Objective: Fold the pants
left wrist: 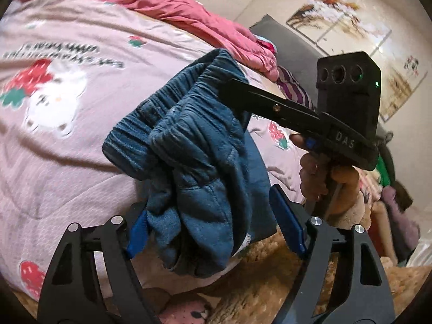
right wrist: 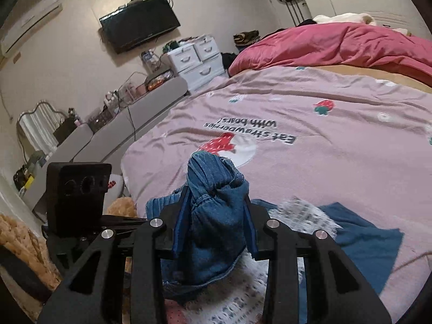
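Covering bed point(right wrist: 337, 140): pink strawberry-print quilt point(right wrist: 297, 113)

The pants point(right wrist: 216, 216) bunch up and hide the inner faces of the right gripper's fingers point(right wrist: 180, 229), and their legs cannot be traced. The lettering on the bedspread point(left wrist: 62, 51) is smeared in the left wrist view. The patterned cloth point(right wrist: 302, 213) beside the pants is blurred

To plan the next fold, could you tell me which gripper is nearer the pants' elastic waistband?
Right. The right gripper is shut on the pants at the waistband; the left gripper is open, lower down around the hanging fabric.
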{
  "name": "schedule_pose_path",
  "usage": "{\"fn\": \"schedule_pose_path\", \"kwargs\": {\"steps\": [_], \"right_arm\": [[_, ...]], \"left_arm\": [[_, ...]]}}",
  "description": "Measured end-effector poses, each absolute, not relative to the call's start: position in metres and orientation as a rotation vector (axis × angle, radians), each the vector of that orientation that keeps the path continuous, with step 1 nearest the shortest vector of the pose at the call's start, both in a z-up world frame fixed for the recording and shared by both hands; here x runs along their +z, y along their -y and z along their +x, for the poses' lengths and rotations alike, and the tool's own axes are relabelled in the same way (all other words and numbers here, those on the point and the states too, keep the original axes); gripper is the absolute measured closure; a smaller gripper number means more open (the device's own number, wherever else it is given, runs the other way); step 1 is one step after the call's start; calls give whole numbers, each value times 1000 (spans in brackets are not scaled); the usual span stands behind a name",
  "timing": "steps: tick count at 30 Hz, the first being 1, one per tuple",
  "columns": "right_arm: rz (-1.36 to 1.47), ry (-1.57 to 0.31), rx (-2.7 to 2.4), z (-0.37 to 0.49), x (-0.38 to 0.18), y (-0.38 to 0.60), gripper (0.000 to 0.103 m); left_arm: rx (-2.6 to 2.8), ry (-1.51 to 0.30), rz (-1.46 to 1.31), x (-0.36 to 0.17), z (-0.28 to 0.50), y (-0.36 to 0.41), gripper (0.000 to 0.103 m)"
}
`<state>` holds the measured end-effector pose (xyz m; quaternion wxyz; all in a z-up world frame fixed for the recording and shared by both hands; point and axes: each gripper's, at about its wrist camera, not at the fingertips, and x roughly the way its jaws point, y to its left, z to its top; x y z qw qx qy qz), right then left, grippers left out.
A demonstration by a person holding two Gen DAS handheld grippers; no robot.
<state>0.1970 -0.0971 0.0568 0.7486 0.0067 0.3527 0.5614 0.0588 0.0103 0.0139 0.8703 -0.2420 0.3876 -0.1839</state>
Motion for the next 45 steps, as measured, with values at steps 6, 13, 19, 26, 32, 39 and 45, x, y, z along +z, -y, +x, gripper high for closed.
{"fn": "schedule_pose_path", "kwargs": {"steps": [6, 13, 19, 26, 32, 39, 45], "right_arm": [[60, -753, 1196, 202, 53, 128, 70], [138, -767, 1147, 212, 35, 165, 70], [198, -795, 1074, 216, 16, 191, 67], [172, -830, 903, 219, 8, 213, 55], [122, -816, 865, 212, 15, 212, 45], [102, -808, 871, 208, 20, 208, 38], [9, -886, 818, 207, 1, 203, 39]], "left_arm": [[-395, -839, -429, 16, 74, 18, 31], [-410, -875, -355, 14, 80, 43, 31], [-419, -903, -322, 7, 81, 56, 31], [-447, -913, -296, 5, 81, 66, 31], [-466, -921, -269, 4, 76, 75, 31], [-465, -928, -257, 4, 76, 81, 31], [-465, -951, -239, -5, 73, 82, 30]]}}
